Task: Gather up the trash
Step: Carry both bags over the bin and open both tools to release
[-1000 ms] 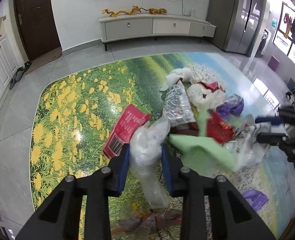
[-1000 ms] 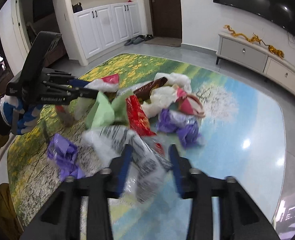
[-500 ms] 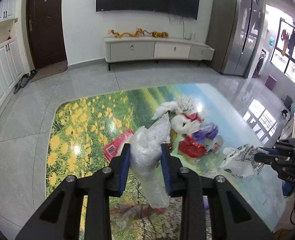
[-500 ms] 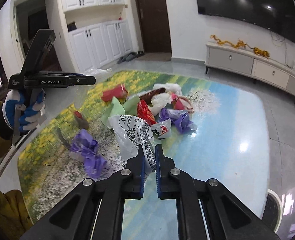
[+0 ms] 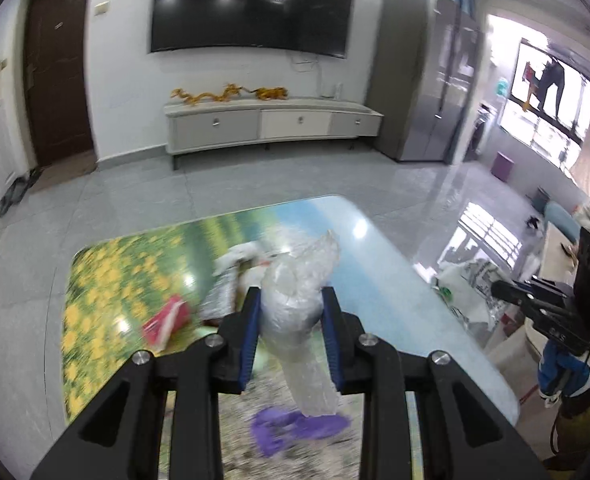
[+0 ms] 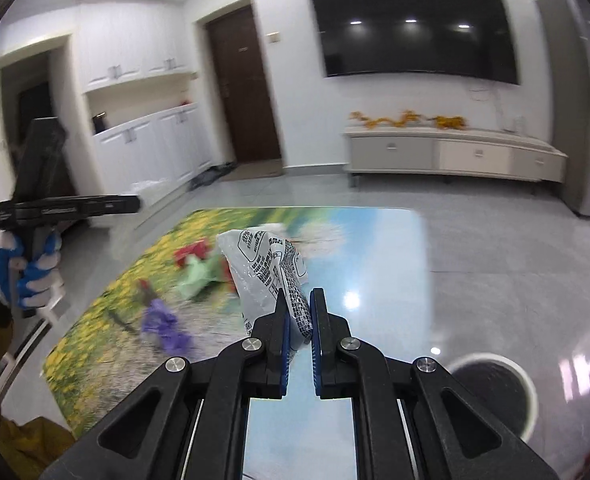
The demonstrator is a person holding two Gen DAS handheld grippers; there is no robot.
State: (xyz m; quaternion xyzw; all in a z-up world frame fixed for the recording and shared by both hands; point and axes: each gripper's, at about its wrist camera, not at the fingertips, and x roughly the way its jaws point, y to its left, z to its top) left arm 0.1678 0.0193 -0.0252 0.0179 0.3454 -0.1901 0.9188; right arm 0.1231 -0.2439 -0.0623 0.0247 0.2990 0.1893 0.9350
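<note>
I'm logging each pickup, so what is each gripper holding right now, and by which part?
Left gripper: crumpled clear plastic wrap, clamped around its middle. Right gripper: printed plastic bag, pinched at its lower edge.

Bright room, motion blur, fisheye-warped edges.

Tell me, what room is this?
Most likely a home living room: a big TV hangs on the wall over a low cabinet, and there's a front door with cupboards beside it.

tongs [image 6: 296, 312]: black, blue pads, silver screws | glove [image 6: 23, 276]: blue-white | sleeve [image 6: 15, 446]: mustard
</note>
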